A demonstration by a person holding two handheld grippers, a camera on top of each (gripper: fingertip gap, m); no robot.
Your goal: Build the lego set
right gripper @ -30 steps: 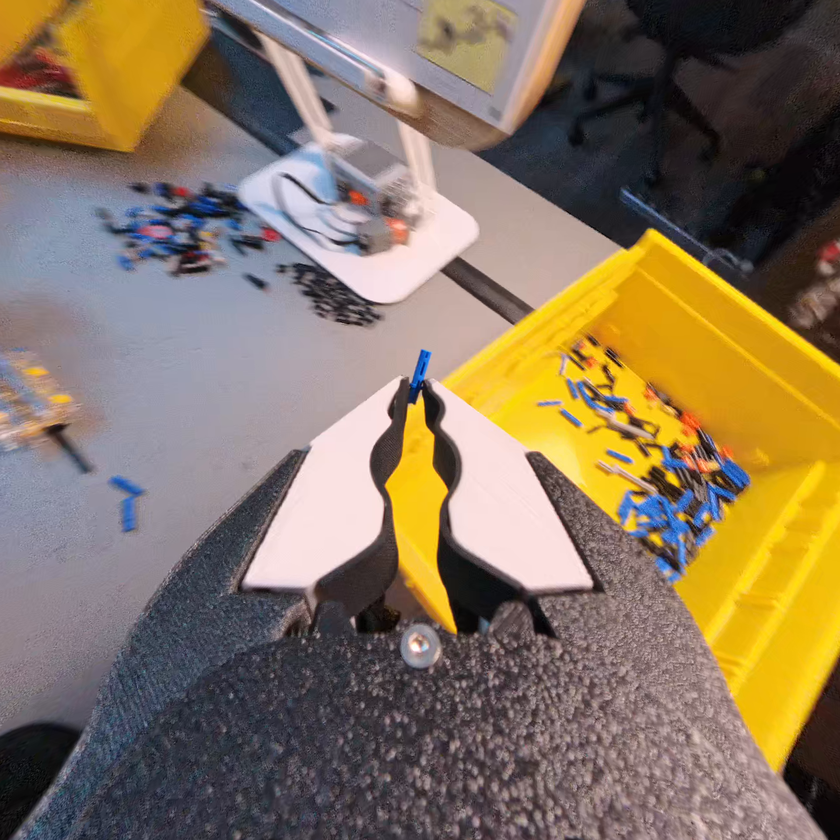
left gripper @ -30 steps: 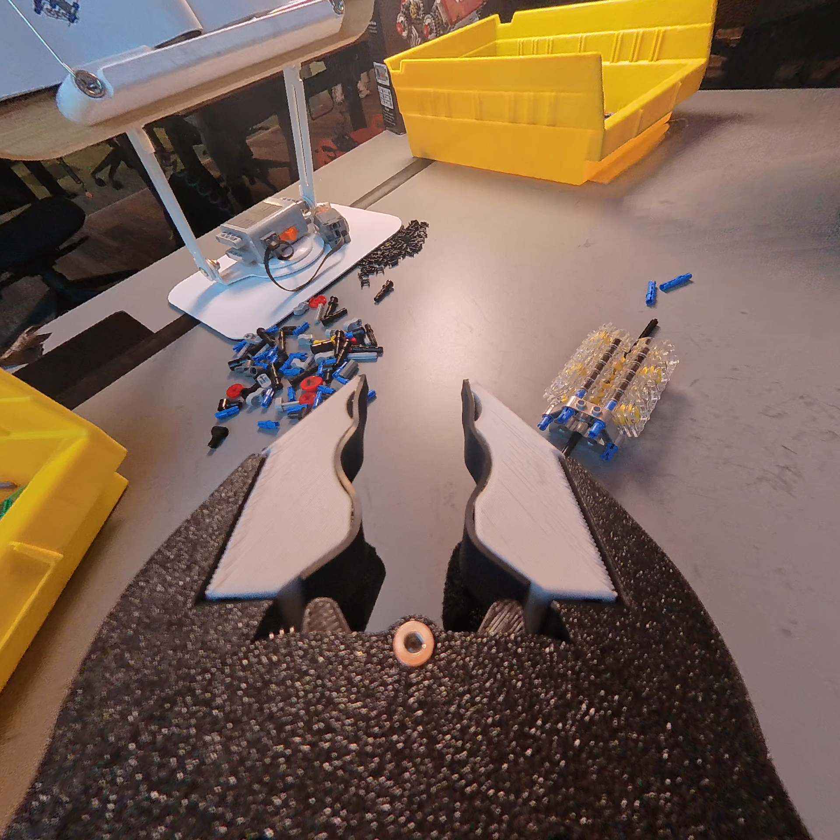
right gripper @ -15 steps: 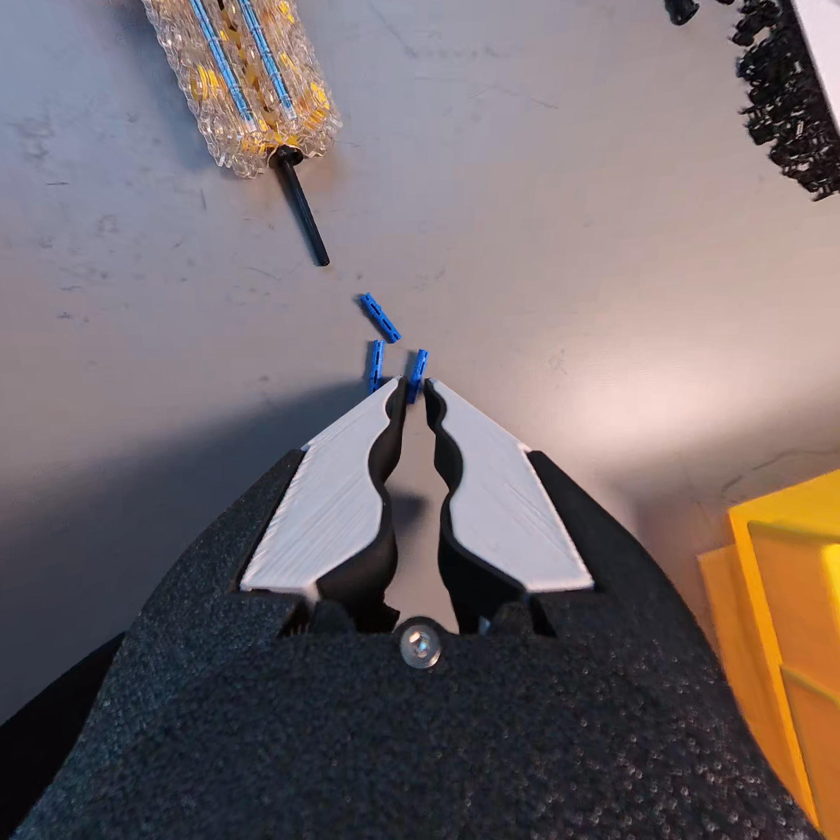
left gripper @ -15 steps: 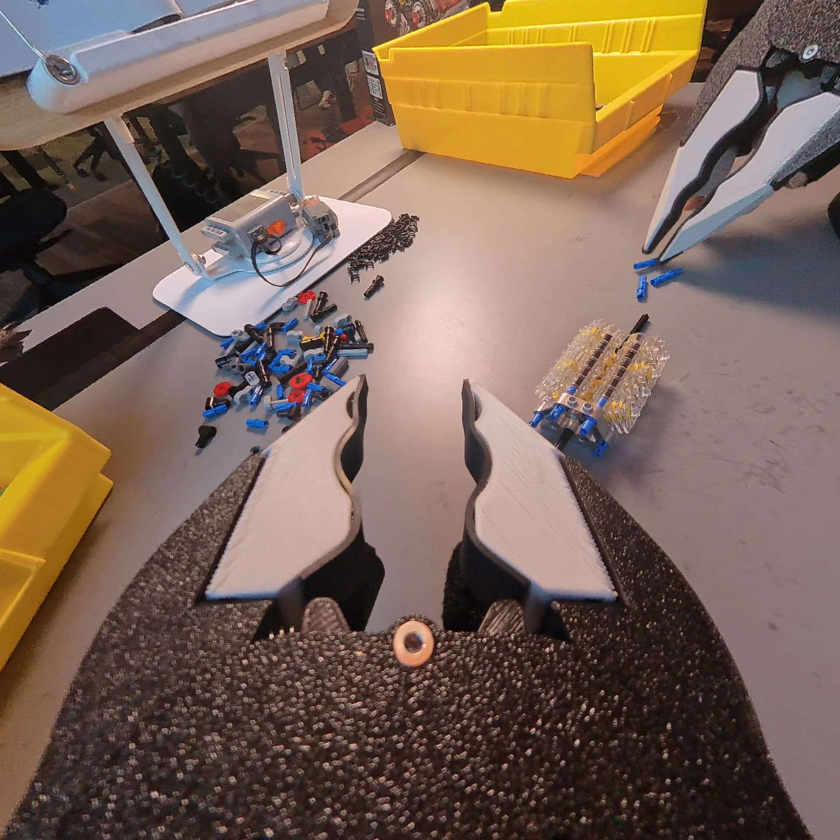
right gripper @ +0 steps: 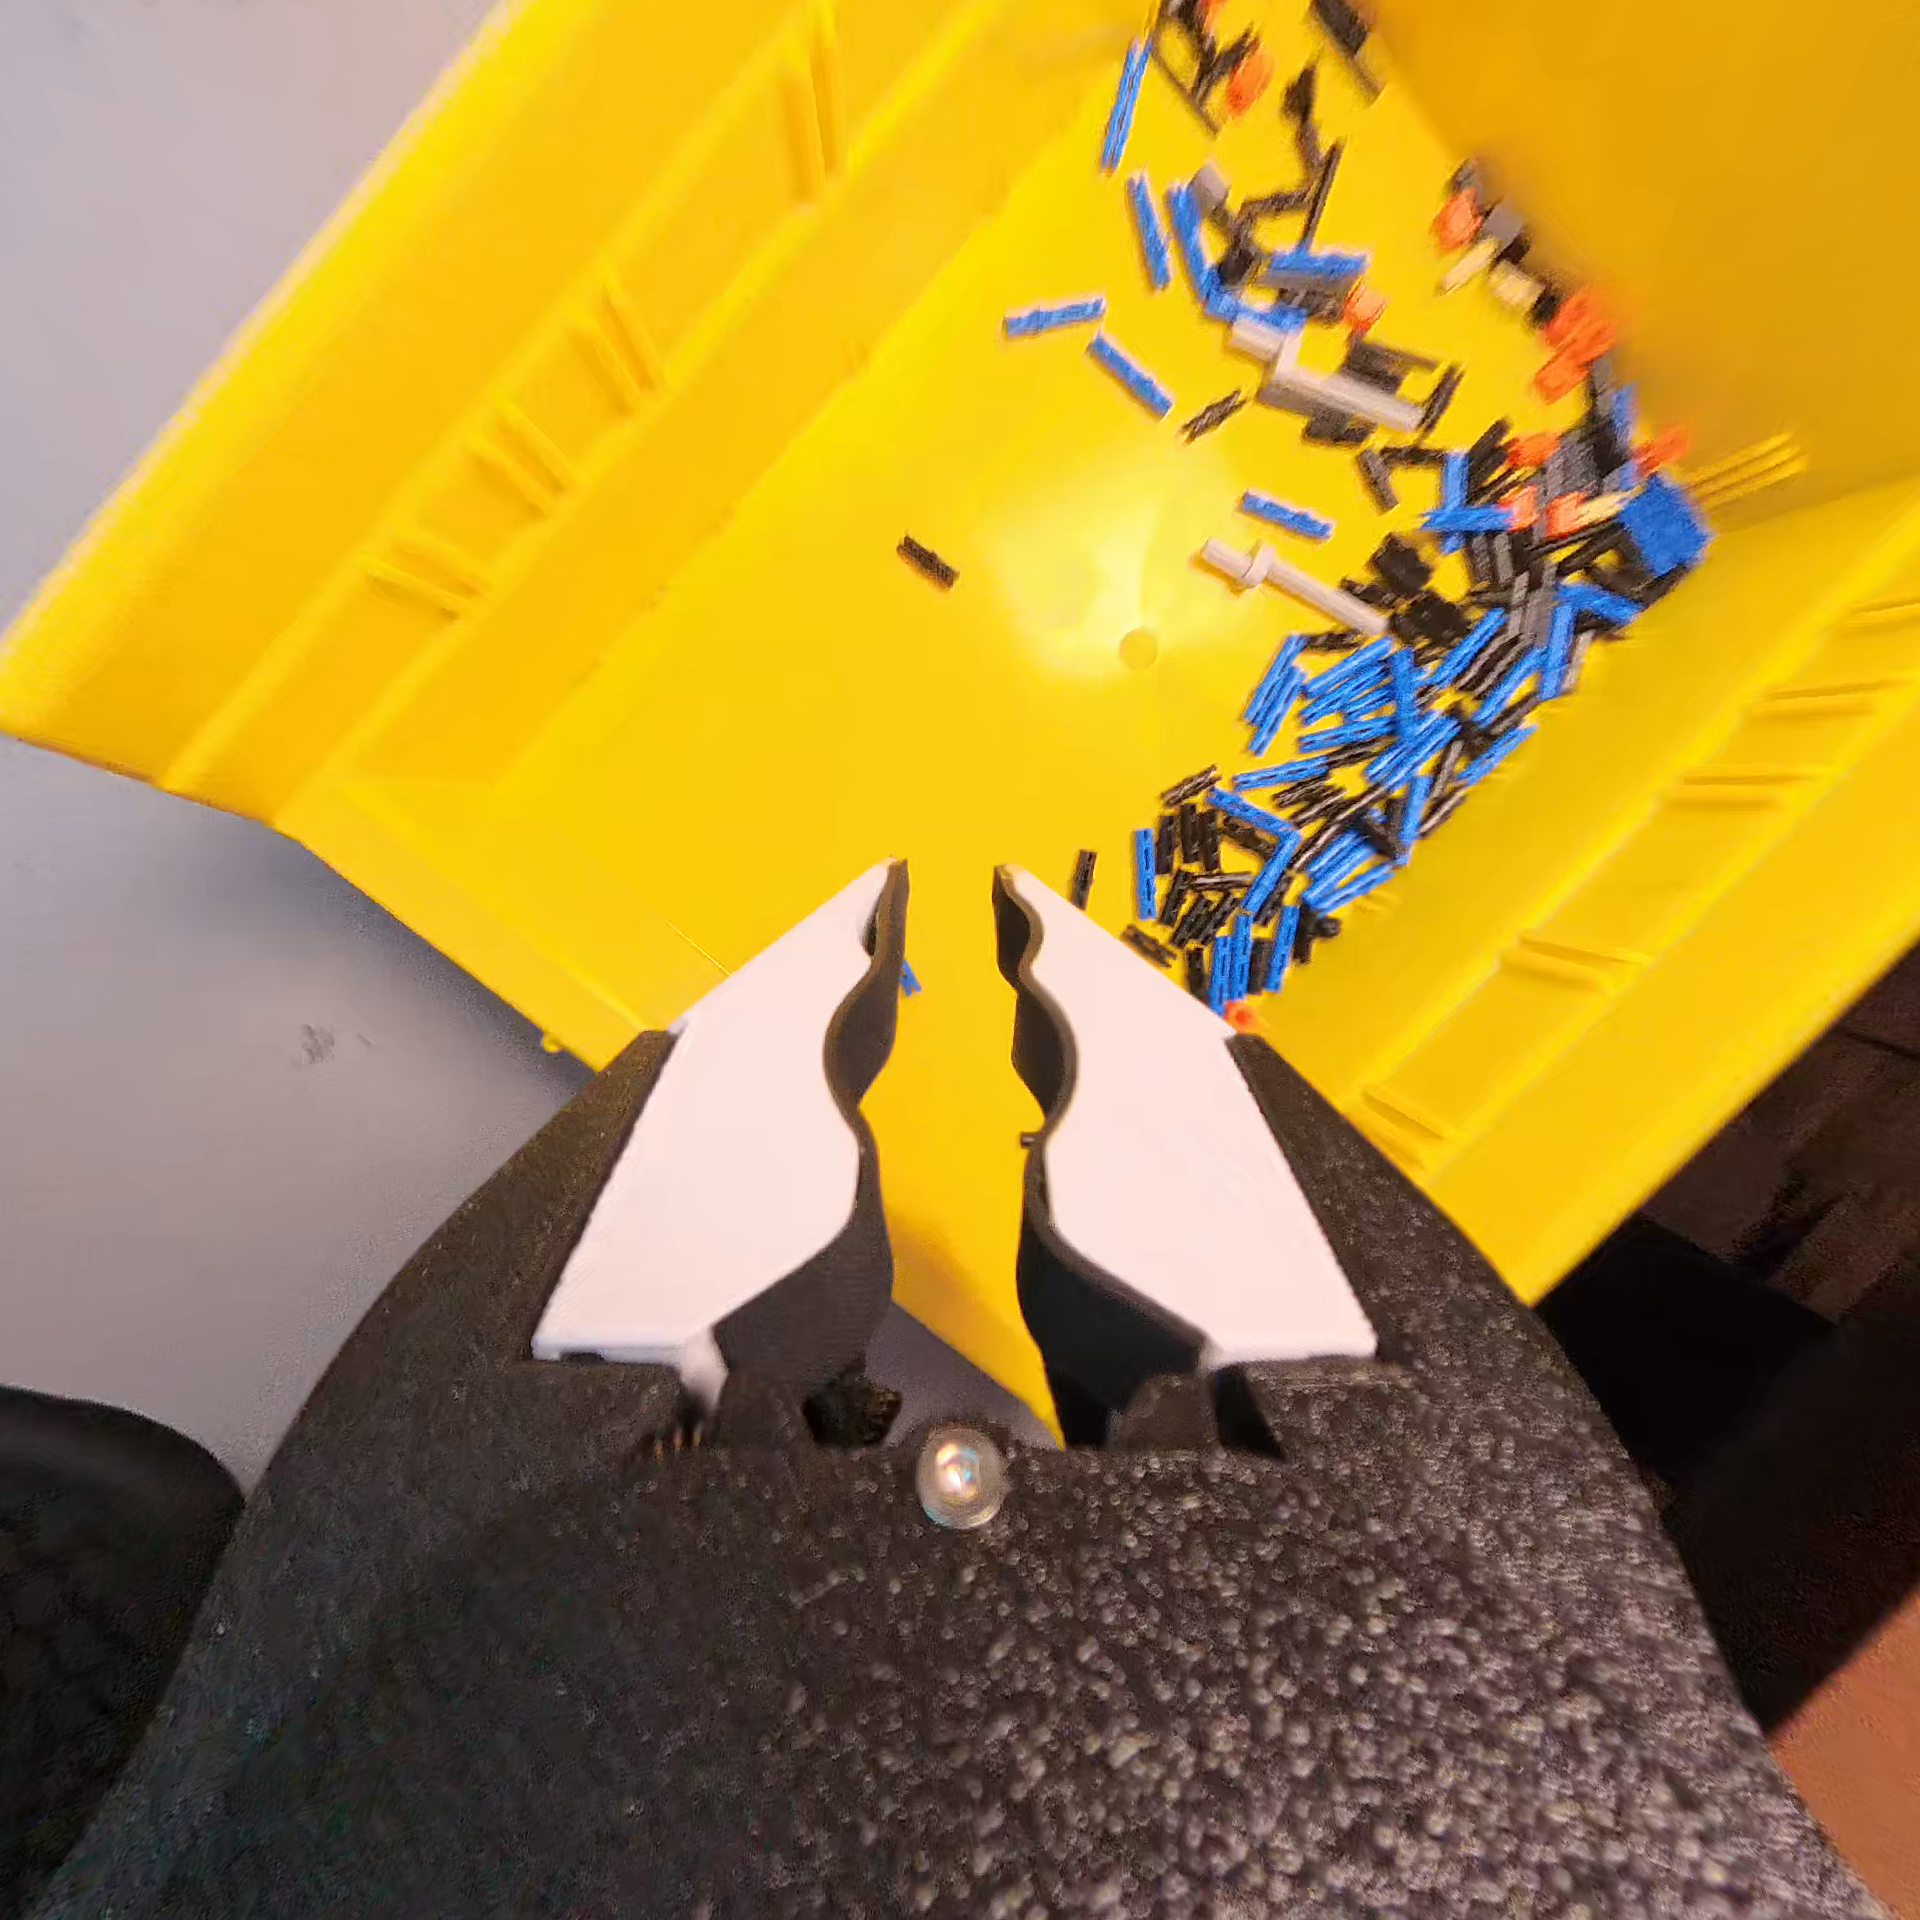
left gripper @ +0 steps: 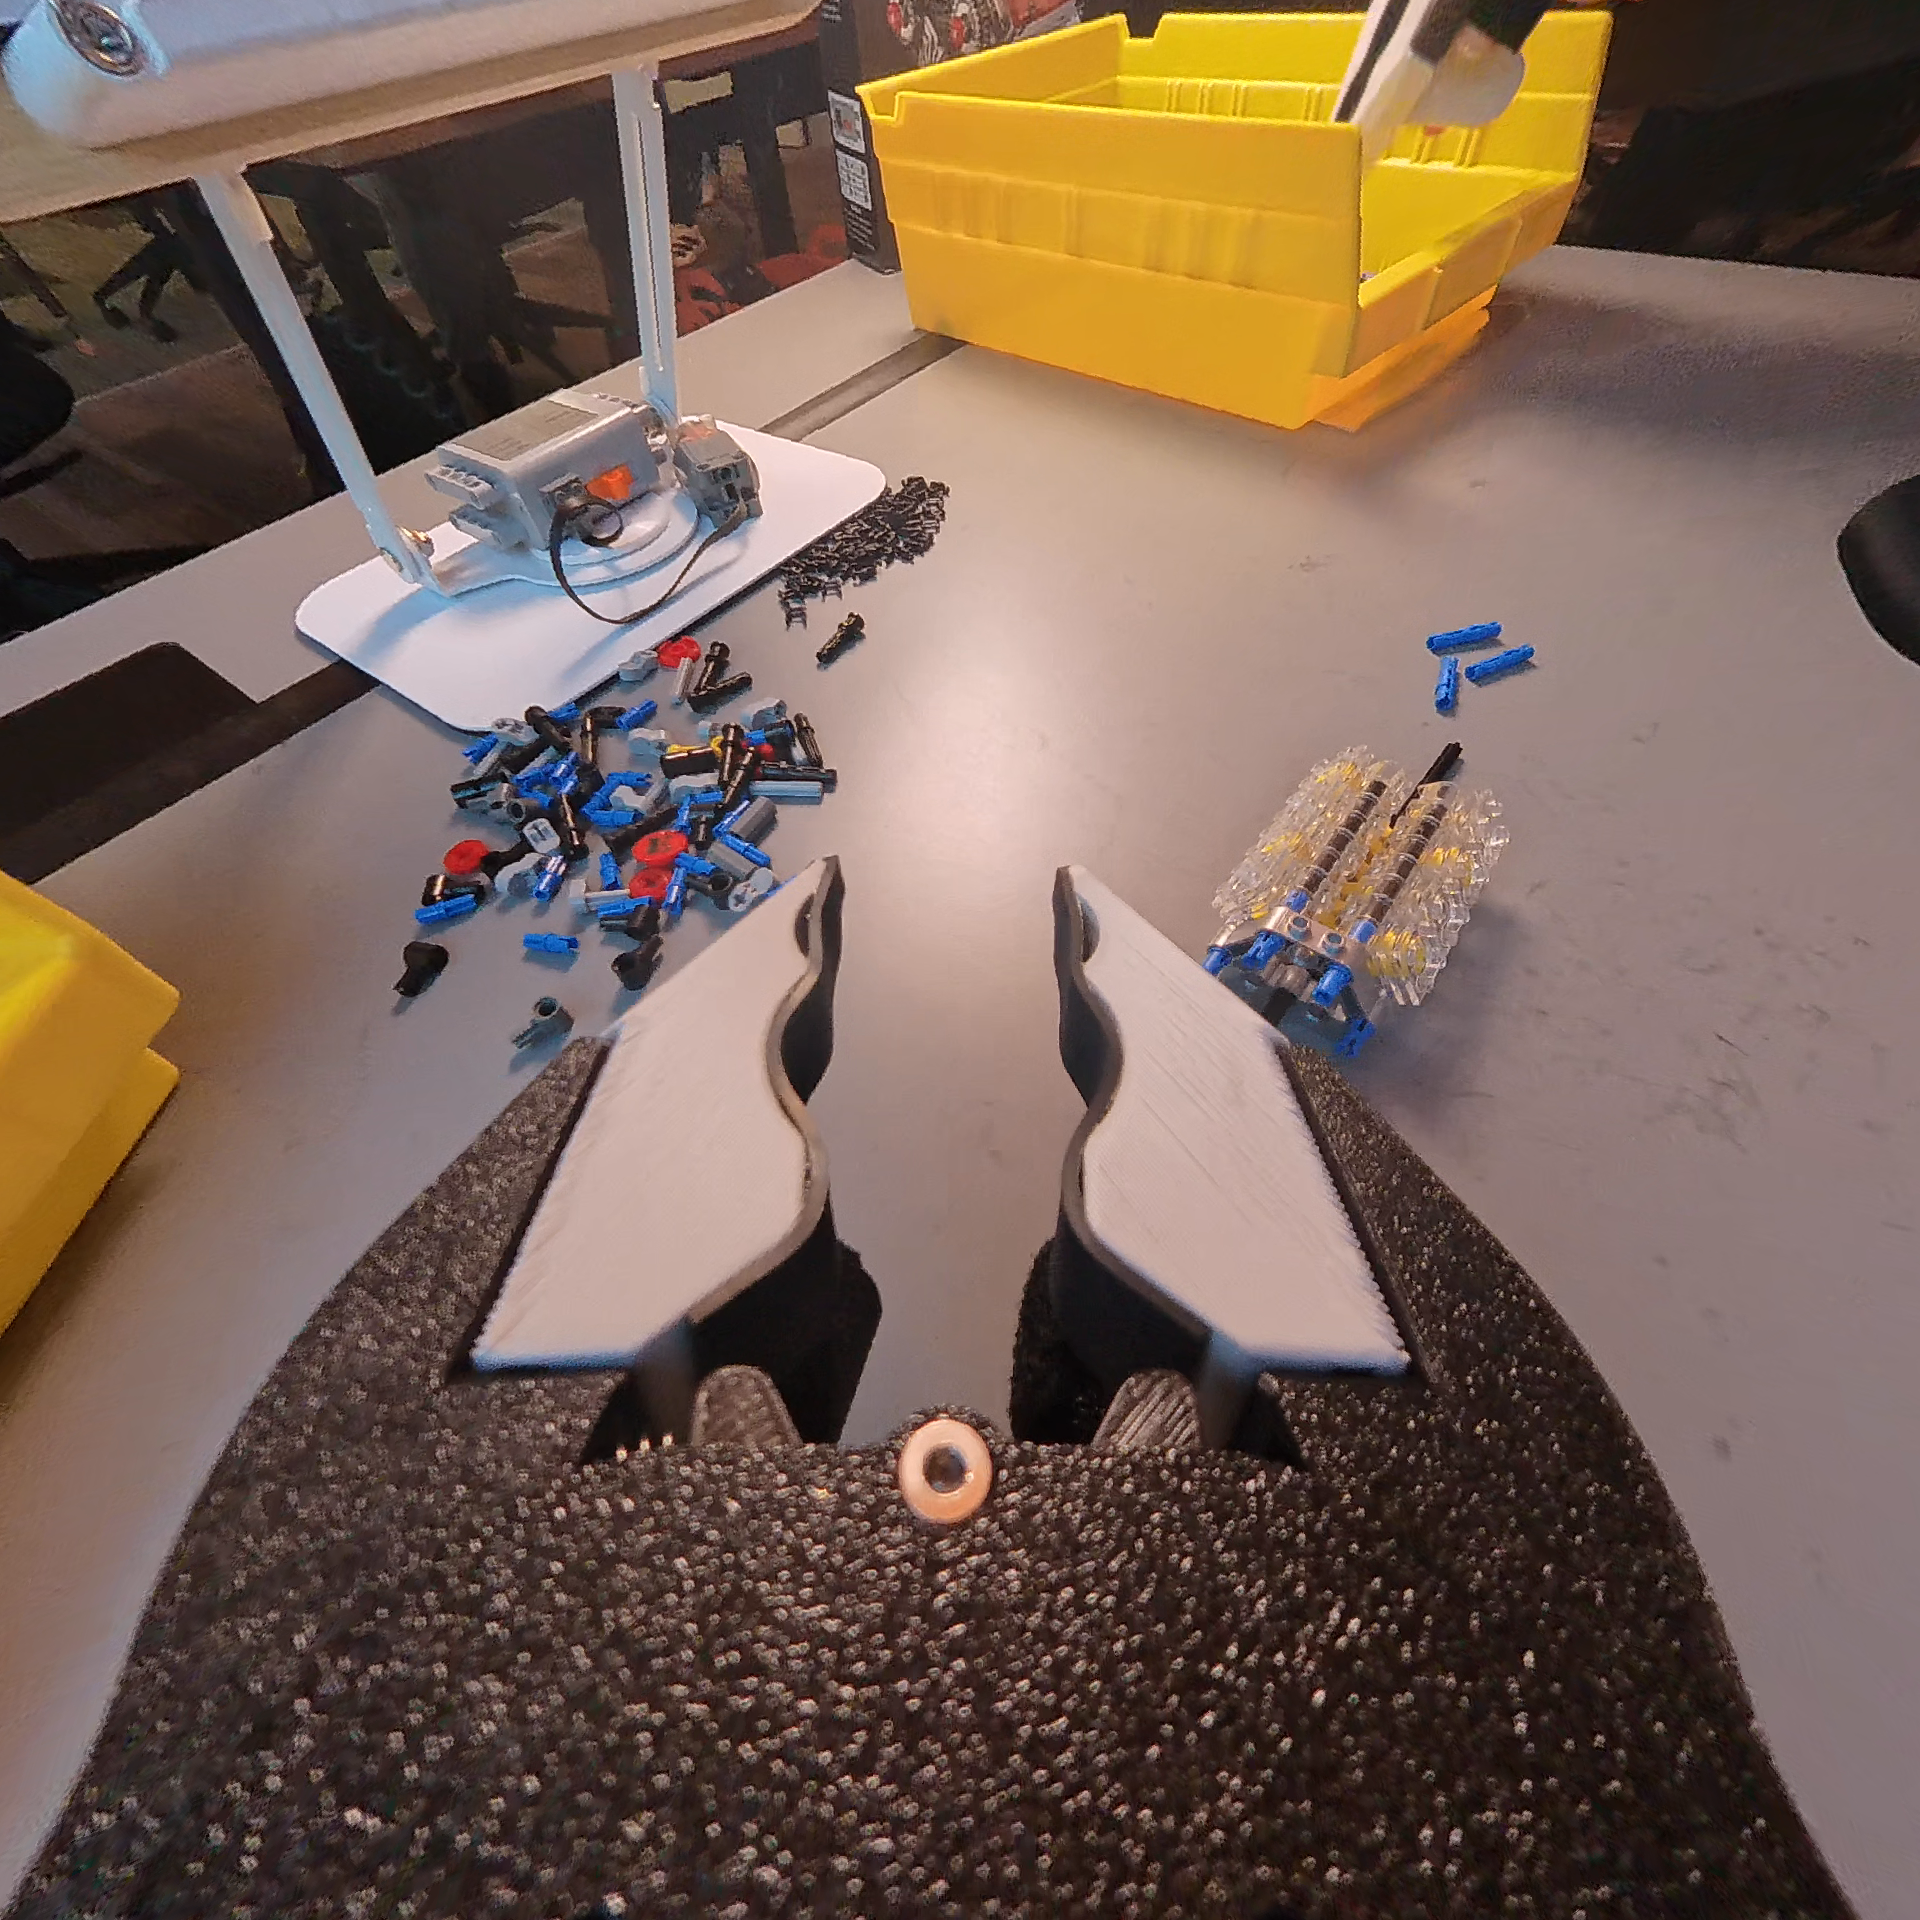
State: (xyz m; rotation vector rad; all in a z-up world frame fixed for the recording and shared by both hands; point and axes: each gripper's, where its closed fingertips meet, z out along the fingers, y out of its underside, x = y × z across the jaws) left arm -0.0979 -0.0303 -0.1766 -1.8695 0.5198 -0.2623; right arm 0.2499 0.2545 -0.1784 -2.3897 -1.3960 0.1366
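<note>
My left gripper (left gripper: 945, 873) is open and empty, low over the grey table. It sits between a loose pile of small blue, black, red and grey pieces (left gripper: 623, 821) on its left and a clear-and-yellow assembly on black axles (left gripper: 1361, 883) on its right. Three blue pins (left gripper: 1475, 655) lie beyond the assembly. My right gripper (right gripper: 948, 868) is open with a narrow gap and hangs over a yellow bin (right gripper: 520, 468) of blue and black pins (right gripper: 1351, 727). It also shows in the left wrist view (left gripper: 1382, 83), above the bin (left gripper: 1122, 281).
A white stand base (left gripper: 727, 582) carries a grey battery box (left gripper: 551, 478) with a black cable. A heap of small black pins (left gripper: 873, 530) lies beside it. Another yellow bin (left gripper: 62, 1091) is at the left edge. A dark object (left gripper: 1881, 582) is at the right edge. About 45 centimetres separates my left fingertips from my right.
The right gripper carried a blue pin from the bin to the table, left it beside two other blue pins, and moved back over the bin, now open. The left gripper hardly moved.
</note>
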